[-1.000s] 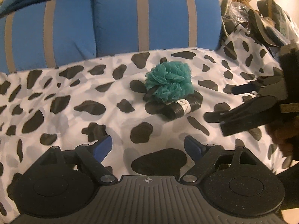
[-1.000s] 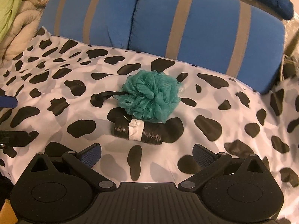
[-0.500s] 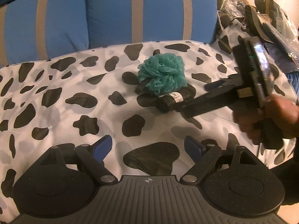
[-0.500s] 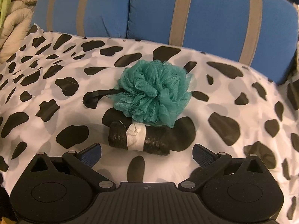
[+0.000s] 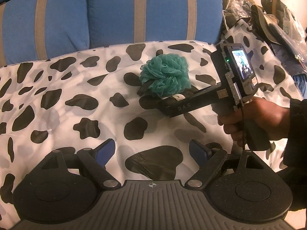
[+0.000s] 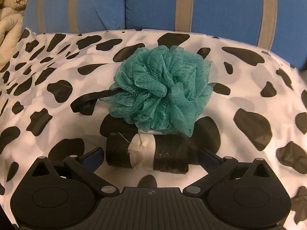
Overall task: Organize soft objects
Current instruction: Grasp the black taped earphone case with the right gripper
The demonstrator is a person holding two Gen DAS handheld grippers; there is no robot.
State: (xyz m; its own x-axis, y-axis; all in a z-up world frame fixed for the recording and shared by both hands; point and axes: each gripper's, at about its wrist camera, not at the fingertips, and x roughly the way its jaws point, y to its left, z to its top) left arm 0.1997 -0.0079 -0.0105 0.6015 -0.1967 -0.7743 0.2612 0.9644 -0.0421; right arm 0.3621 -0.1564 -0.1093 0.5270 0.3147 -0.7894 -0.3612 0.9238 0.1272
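On the cow-print bedspread (image 6: 48, 145), our right gripper (image 6: 149, 156) straddles a black rolled bundle with a white band (image 6: 147, 156), fingers wide, apparently not yet touching. A teal mesh bath pouf (image 6: 165, 90) rests against its far side. We judge the roll light and squashy, best pinched across the band. Our left gripper (image 5: 151, 151) hovers wide, empty. Open bedspread lies left; blue striped cushions (image 6: 220, 5) wall the far edge.

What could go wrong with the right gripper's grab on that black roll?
1. The teal loofah rests against the black roll; closing the right gripper may snag its mesh or drag it along.
2. The open jaws sit low on the cow-print cover and may pinch fabric.
3. The white band looks loose and could slip.
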